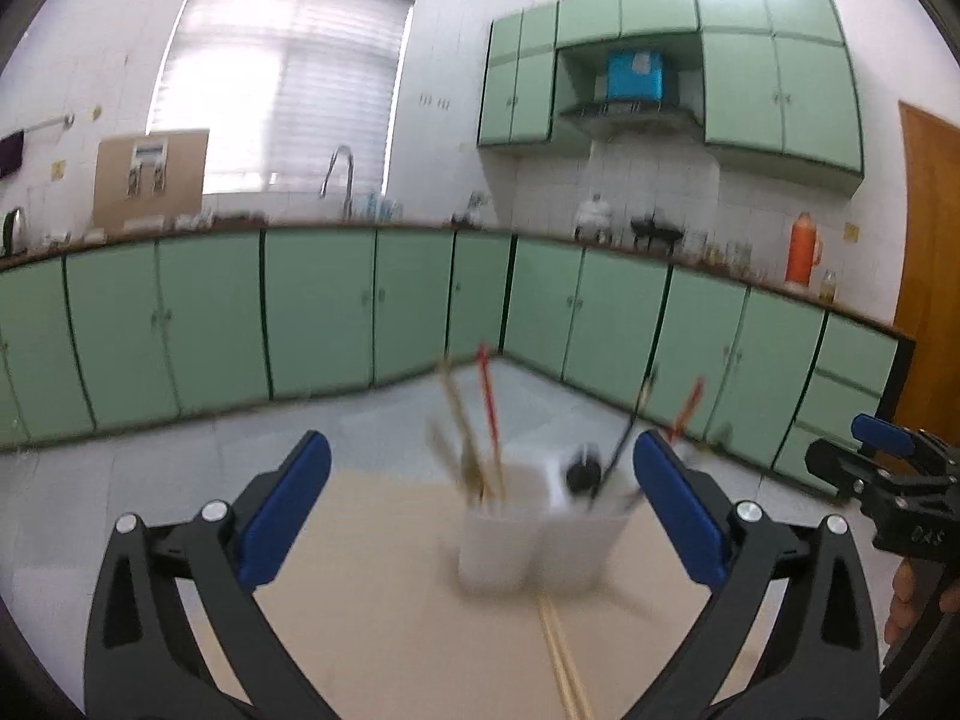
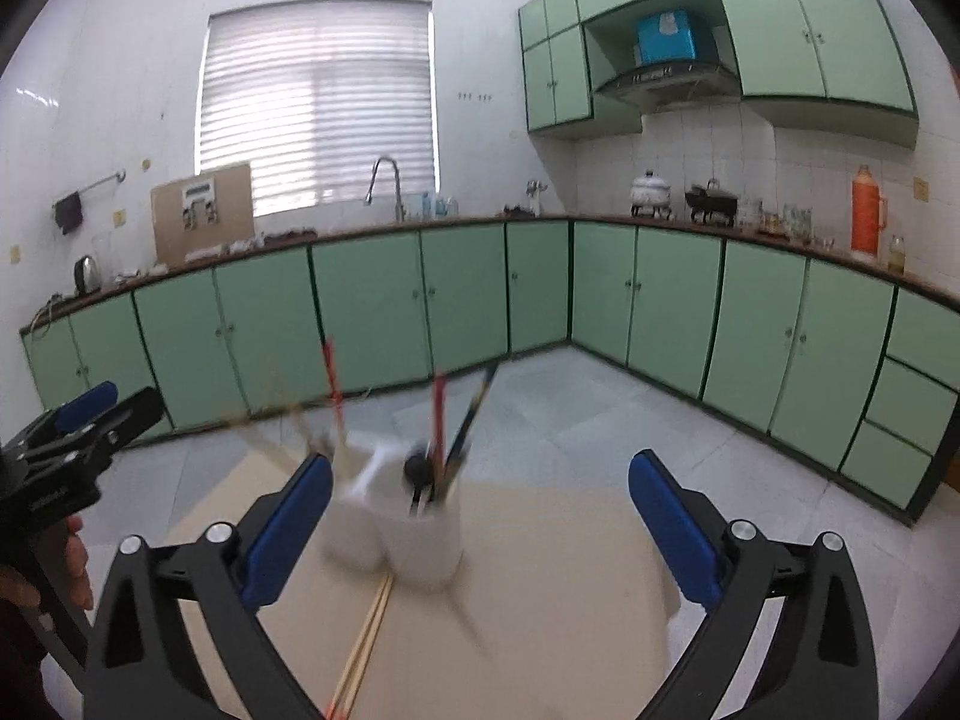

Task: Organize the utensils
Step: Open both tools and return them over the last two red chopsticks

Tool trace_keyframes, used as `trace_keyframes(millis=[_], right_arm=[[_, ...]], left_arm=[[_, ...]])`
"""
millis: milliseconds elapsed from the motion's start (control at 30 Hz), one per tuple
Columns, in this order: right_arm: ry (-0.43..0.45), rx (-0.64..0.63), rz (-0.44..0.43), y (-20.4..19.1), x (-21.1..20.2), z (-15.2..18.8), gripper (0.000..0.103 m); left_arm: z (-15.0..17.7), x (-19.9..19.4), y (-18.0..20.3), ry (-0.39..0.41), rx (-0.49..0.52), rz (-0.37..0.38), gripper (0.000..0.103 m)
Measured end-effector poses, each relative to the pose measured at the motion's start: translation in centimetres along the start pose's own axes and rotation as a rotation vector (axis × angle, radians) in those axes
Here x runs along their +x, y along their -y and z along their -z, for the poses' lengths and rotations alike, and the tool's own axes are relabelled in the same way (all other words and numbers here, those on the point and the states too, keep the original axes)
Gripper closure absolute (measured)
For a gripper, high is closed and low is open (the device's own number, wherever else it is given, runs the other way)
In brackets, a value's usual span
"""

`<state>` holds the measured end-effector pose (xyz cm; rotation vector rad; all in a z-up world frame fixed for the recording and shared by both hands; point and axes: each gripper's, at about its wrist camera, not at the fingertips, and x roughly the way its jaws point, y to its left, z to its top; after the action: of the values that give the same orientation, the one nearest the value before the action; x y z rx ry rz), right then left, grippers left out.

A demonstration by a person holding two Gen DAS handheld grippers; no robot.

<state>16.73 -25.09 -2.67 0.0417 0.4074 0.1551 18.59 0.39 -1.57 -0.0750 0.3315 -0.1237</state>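
Both the left gripper (image 1: 480, 516) and right gripper (image 2: 480, 528) gape empty; approach the chopsticks (image 1: 561, 660) low, seemingly beside the holder (image 1: 528, 552)

Both wrist views face the white holder (image 1: 528, 546) closely, sharing the kitchen.

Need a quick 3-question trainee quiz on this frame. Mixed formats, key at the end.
1. True or false: the left hand-held gripper is shut on a chopstick.
2. The loose chopsticks on the table lie: A) inside a cup, B) in front of the white holder, C) on the floor.
3. Fill in: the right hand-held gripper is ____.

Key: 1 false; 2 B; 3 open, holding nothing.
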Motion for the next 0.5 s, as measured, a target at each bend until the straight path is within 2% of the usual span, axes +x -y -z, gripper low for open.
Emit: trace_keyframes(millis=[267, 367, 500], right_arm=[[-0.231, 0.028, -0.015, -2.6, 0.0, 11.7, 0.006], [-0.288, 0.052, -0.025, -3.5, 0.2, 15.0, 0.006], [-0.318, 0.040, -0.026, -5.0, 0.0, 17.5, 0.009]], left_arm=[[11.1, -0.2, -2.5, -0.225, 0.000, -0.118, 0.005], [13.6, -0.5, -3.2, -0.264, -0.001, -0.143, 0.005], [15.6, -1.0, -3.5, -0.294, 0.030, -0.154, 0.005]])
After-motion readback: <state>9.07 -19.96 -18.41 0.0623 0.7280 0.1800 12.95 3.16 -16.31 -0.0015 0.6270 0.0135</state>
